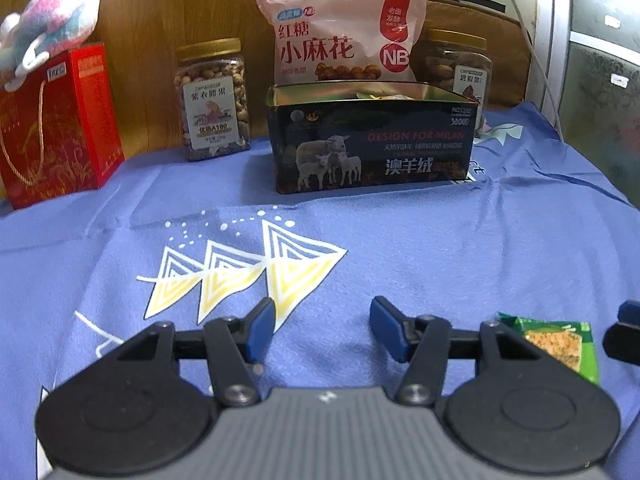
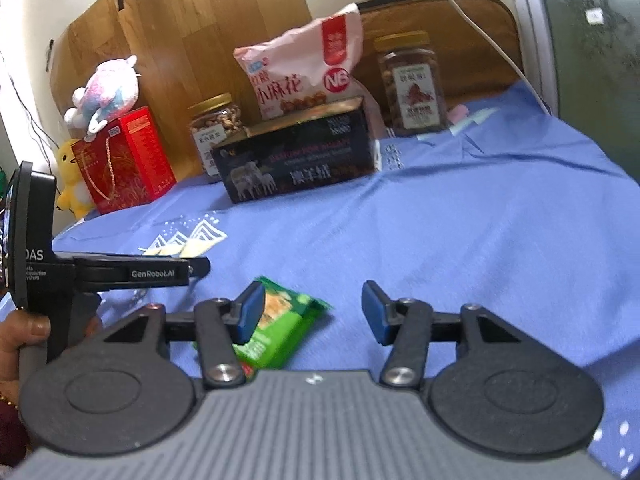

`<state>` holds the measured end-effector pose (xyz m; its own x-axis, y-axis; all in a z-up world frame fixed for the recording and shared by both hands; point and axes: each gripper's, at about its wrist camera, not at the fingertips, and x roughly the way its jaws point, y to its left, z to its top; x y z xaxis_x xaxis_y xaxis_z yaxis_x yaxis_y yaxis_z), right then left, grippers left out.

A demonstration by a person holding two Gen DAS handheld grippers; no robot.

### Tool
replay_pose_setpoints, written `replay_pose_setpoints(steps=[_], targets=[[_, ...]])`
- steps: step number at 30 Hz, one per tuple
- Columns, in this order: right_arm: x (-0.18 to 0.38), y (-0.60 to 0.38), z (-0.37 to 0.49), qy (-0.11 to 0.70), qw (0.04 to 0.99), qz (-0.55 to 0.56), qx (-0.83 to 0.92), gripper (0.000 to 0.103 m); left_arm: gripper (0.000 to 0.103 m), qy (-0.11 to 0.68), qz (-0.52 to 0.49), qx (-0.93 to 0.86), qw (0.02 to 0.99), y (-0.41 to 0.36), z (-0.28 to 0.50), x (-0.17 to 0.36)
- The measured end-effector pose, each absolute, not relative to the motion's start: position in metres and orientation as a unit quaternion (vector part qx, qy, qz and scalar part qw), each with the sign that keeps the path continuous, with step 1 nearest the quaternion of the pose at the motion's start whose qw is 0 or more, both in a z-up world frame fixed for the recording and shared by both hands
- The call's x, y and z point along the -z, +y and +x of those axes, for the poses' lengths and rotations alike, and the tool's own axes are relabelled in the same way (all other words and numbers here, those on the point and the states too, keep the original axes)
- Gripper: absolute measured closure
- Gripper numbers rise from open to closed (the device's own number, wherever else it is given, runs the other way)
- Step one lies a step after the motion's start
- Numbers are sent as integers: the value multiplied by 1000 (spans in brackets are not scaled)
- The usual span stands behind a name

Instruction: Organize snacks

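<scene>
Blue cloth (image 1: 440, 240) with triangle print covers the whole surface under both grippers; ahead of both sits the dark tin box (image 1: 372, 140), open top, with a pink snack bag (image 1: 340, 36) standing behind it and 2 gold-lidded nut jars (image 1: 212, 100) flanking; red gift box (image 1: 52, 128) far left with a plush toy (image 1: 52, 24) on top.

Left gripper (image 1: 322, 330) angled down toward the cloth, jaws apart, only bare cloth between them; in the right wrist view its body sticks in from the left, held by a hand (image 2: 24, 340) at the frame edge.

Right gripper (image 2: 312, 312) tilted slightly down, jaws wide apart and gripping nothing.

Green snack packet (image 2: 280, 328) lies flat on the cloth, by the right gripper's left finger (image 2: 250, 312), partly behind it, mostly inside the gap; contact unclear; long axis runs diagonally, far end pointing up-right toward the tin box, near end hidden under the gripper body; seen from the left gripper it lies just right of it (image 1: 560, 344).
</scene>
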<state>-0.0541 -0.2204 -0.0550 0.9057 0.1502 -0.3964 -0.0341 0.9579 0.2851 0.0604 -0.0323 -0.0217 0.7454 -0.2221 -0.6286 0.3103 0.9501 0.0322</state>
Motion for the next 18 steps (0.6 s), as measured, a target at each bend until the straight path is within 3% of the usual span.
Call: replay_pose_setpoints(steps=[9,12,14,16,18], targets=[[62,-204,-58,243,960,113,-83,43,44,297,89,136,941,-35,55,26],[65,-191,-58,250,960,83,-94,33,44,299,79,138,941,-31,57,26],[65,-177,-60,246,964,40,-91,32,44,300,73,139,941,-29,57,26],[67,-167,-59,240,967,2,-81,36,44,301,65,142,941,-26,57,26],[66,-163,-56,232,969,-12,-82,50,44,301,56,144,941,-23,57,26]])
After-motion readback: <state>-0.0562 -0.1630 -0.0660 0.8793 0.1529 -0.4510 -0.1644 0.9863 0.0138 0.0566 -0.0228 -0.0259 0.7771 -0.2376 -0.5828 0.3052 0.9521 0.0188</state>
